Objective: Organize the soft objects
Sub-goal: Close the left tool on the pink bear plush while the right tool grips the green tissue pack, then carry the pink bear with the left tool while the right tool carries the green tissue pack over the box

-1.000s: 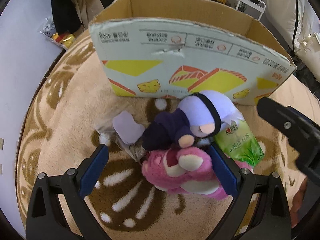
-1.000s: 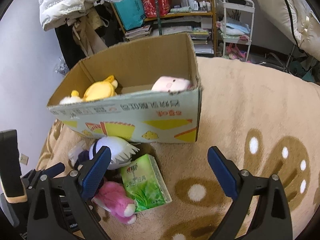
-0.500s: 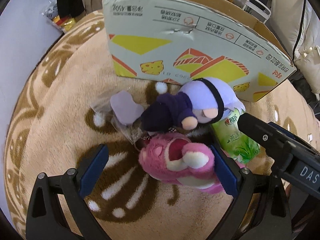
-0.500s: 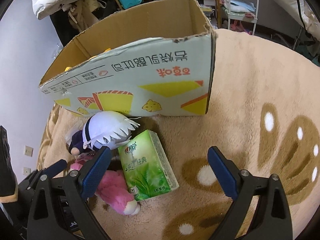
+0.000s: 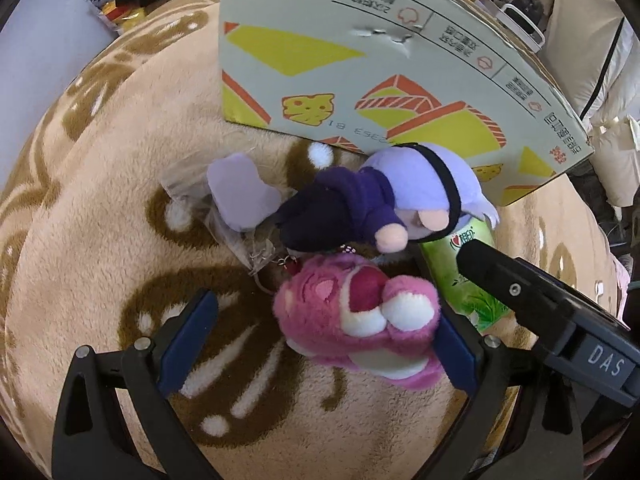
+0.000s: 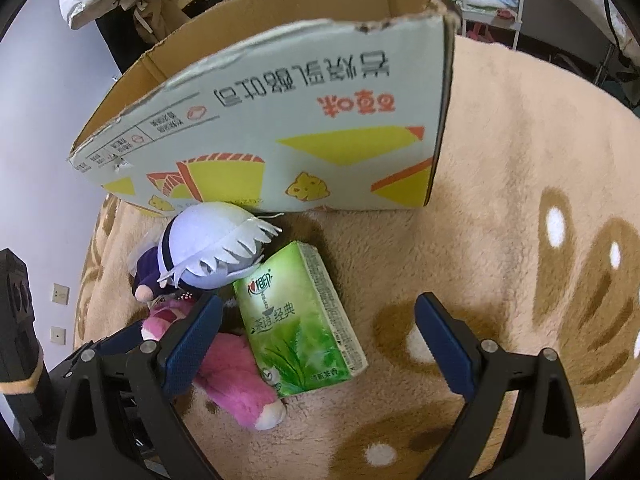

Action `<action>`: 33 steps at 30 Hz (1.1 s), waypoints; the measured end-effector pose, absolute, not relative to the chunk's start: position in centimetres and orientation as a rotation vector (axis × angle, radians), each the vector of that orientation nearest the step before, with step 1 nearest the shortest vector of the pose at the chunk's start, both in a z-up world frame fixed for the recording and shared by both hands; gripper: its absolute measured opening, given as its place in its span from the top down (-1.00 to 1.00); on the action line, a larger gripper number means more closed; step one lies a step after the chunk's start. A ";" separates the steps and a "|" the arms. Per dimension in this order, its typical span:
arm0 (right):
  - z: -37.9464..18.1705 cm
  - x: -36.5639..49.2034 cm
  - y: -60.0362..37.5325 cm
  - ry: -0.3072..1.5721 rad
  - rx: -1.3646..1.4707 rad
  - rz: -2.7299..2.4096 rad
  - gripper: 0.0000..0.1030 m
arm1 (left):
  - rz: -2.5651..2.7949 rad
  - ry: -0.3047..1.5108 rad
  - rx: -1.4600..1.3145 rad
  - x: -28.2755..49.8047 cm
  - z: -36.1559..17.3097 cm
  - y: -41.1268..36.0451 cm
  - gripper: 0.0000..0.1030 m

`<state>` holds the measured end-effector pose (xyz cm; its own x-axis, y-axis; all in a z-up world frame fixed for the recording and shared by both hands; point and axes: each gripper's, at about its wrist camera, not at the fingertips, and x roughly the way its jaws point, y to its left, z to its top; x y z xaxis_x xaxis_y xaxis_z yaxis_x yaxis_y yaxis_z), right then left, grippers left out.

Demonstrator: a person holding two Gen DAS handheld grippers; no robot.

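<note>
A pink plush bear (image 5: 360, 320) lies on the rug in front of the cardboard box (image 5: 360, 60). My left gripper (image 5: 322, 344) stands open around it, the right pad close by its side and the left pad well clear. A purple-clad doll with a pale head (image 5: 400, 200) rests above the bear. Beside them lies a green tissue pack (image 6: 296, 320). My right gripper (image 6: 318, 344) straddles it with its jaws closing, pads apart from the pack. The bear (image 6: 236, 372) and doll (image 6: 208, 252) lie left of the pack, below the box (image 6: 300, 120).
A clear plastic bag with a lilac piece (image 5: 240, 196) lies left of the doll. The beige rug (image 6: 520, 200) spreads bare to the right of the pack. Snack packets (image 5: 108, 4) sit off the rug's far edge; a white cart (image 6: 480, 0) stands behind the box.
Both grippers have sunk toward the toys and tilted further down, so the box's inside is hidden. The right gripper now straddles the tissue pack, its jaws slightly narrower.
</note>
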<state>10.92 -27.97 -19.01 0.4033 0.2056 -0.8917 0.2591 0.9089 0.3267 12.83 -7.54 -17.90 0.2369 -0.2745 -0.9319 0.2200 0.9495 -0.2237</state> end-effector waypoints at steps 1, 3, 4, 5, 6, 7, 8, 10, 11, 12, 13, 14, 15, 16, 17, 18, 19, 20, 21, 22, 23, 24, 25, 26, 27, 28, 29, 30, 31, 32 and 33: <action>-19.1 11.0 -27.9 1.173 0.460 -0.026 -0.77 | -0.343 1.285 -0.050 12.8 -17.9 -7.6 -0.84; -19.4 11.2 -27.8 1.181 0.473 -0.006 -0.68 | -0.359 1.281 -0.054 12.6 -17.8 -7.8 -0.74; -19.5 11.3 -27.7 1.185 0.479 0.004 -0.59 | -0.367 1.277 -0.052 12.4 -17.6 -8.0 -0.66; -19.7 11.4 -27.6 1.189 0.487 0.014 -0.53 | -0.373 1.275 -0.051 12.3 -17.3 -8.4 -0.58; -19.8 11.5 -27.5 1.195 0.495 0.025 -0.44 | -0.386 1.274 -0.051 12.1 -17.2 -8.5 -0.52; -19.9 11.6 -27.4 1.201 0.502 0.033 -0.41 | -0.399 1.274 -0.056 11.9 -17.1 -8.8 -0.37; -20.0 11.5 -27.3 1.202 0.503 0.034 -0.40 | -0.415 1.272 -0.063 11.8 -16.9 -8.9 -0.20; -20.0 11.6 -27.3 1.205 0.505 0.036 -0.30 | -0.405 1.255 -0.051 11.4 -16.6 -9.3 -0.18; -20.0 11.6 -27.3 1.209 0.496 0.028 -0.25 | -0.399 1.250 -0.042 11.3 -16.5 -9.5 -0.17; -20.0 11.3 -27.3 1.209 0.498 0.022 -0.14 | -0.393 1.241 -0.032 11.2 -16.4 -9.6 -0.16; -20.0 11.1 -27.6 1.198 0.525 0.021 -0.09 | -0.389 1.235 -0.028 11.0 -16.2 -9.7 -0.14; -19.9 11.0 -27.8 1.192 0.547 0.022 -0.04 | -0.385 1.234 -0.029 10.9 -16.0 -10.1 -0.13; -19.9 10.9 -28.1 1.191 0.563 0.029 0.04 | -0.381 1.236 -0.035 10.8 -15.9 -10.2 -0.13; -19.9 10.7 -28.3 1.192 0.576 0.040 0.11 | -0.377 1.238 -0.042 10.8 -15.8 -10.1 -0.12; -19.9 10.6 -28.4 1.192 0.587 0.049 0.13 | -0.370 1.238 -0.042 11.1 -16.0 -9.9 -0.11; -19.9 10.5 -28.5 1.194 0.596 0.058 0.18 | -0.361 1.238 -0.038 11.1 -15.8 -9.6 -0.11; -20.0 10.5 -28.5 1.196 0.607 0.067 0.22 | -0.352 1.236 -0.028 11.1 -15.7 -9.5 -0.11; -19.9 10.4 -28.5 1.196 0.610 0.071 0.24 | -0.347 1.231 -0.020 11.2 -15.8 -9.3 -0.11; -19.8 10.3 -28.3 1.196 0.603 0.077 0.28 | -0.340 1.221 -0.003 11.0 -15.5 -9.4 -0.11; -19.6 10.0 -28.2 1.192 0.583 0.079 0.32 | -0.337 1.214 0.013 10.9 -15.3 -9.2 -0.11; -19.4 9.6 -28.1 1.185 0.560 0.078 0.33 | -0.334 1.204 0.031 10.8 -15.2 -9.2 -0.11; -18.9 9.5 -27.7 1.176 0.521 0.075 0.36 | -0.329 1.191 0.048 10.7 -14.9 -9.1 -0.11; -18.5 9.6 -27.1 1.172 0.495 0.071 0.38 | -0.322 1.177 0.067 10.5 -14.6 -9.1 -0.11; -18.2 9.5 -26.8 1.164 0.466 0.064 0.39 | -0.319 1.168 0.080 10.3 -14.3 -9.1 -0.10; -18.0 9.6 -26.2 1.159 0.451 0.059 0.40 | -0.314 1.157 0.093 10.2 -14.1 -9.1 -0.10; -17.7 9.4 -26.0 1.149 0.431 0.051 0.40 | -0.307 1.144 0.107 9.9 -13.8 -9.1 -0.10; -17.4 9.2 -25.8 1.138 0.414 0.044 0.40 | -0.302 1.136 0.115 9.8 -13.7 -8.9 -0.10; -17.1 9.1 -25.8 1.130 0.404 0.038 0.41 | -0.299 1.127 0.121 9.7 -13.3 -8.8 -0.10; -16.8 8.9 -25.6 1.116 0.391 0.030 0.41 | -0.294 1.116 0.128 9.5 -13.1 -8.6 -0.10; -16.4 8.8 -25.6 1.105 0.384 0.024 0.41 | -0.290 1.107 0.132 9.4 -12.9 -8.5 -0.10; -16.0 8.5 -25.5 1.088 0.374 0.018 0.41 | -0.282 1.090 0.139 9.1 -12.5 -8.3 -0.10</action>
